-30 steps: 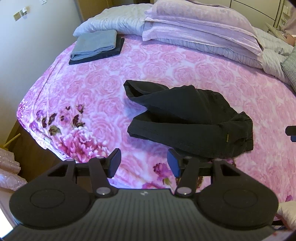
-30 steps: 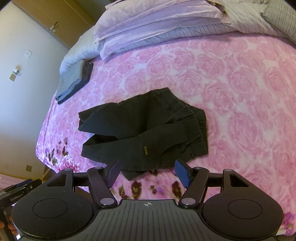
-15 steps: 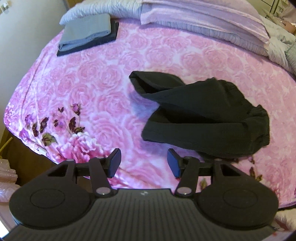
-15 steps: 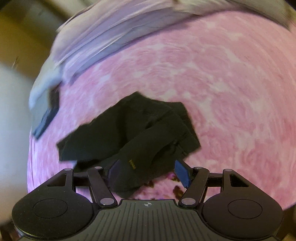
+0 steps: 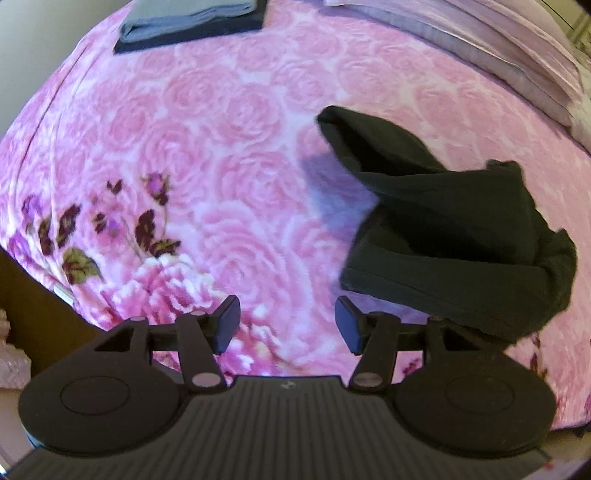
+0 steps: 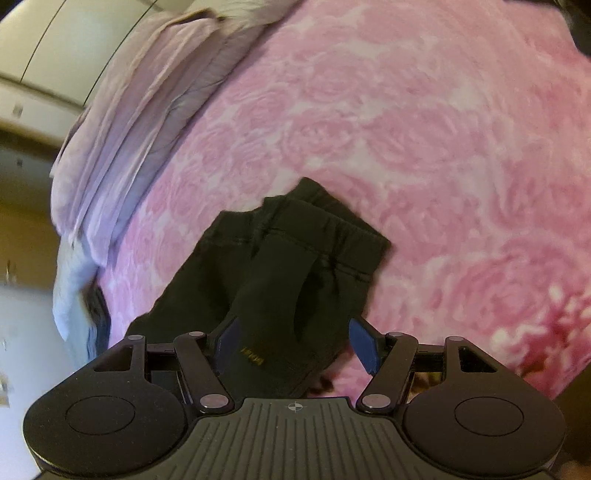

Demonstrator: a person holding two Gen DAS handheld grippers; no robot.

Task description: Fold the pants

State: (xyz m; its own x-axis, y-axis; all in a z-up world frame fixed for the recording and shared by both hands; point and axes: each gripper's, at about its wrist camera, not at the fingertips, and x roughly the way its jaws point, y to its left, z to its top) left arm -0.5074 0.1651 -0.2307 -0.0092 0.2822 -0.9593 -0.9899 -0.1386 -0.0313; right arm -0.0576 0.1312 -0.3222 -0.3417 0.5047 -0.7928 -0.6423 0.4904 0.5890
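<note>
Crumpled black pants (image 5: 454, 229) lie on a pink rose-patterned bedspread (image 5: 221, 155). In the left wrist view they sit to the right, one leg end pointing up-left. My left gripper (image 5: 287, 325) is open over bare bedspread, just left of the nearer leg hem. In the right wrist view the pants (image 6: 288, 266) show their waistband at the far end and a small yellow label near my fingers. My right gripper (image 6: 295, 341) is open, low over the near part of the pants, with black fabric showing between its fingers.
Folded grey and dark clothes (image 5: 192, 18) are stacked at the far left of the bed. Lilac pillows and bedding (image 6: 140, 110) run along the head of the bed. The bed's left edge (image 5: 22, 280) drops off beside my left gripper.
Both grippers have dropped closer to the bed. The left one slid left of the pants' leg; the right one swung in over the near part of the pants. Both stayed open.
</note>
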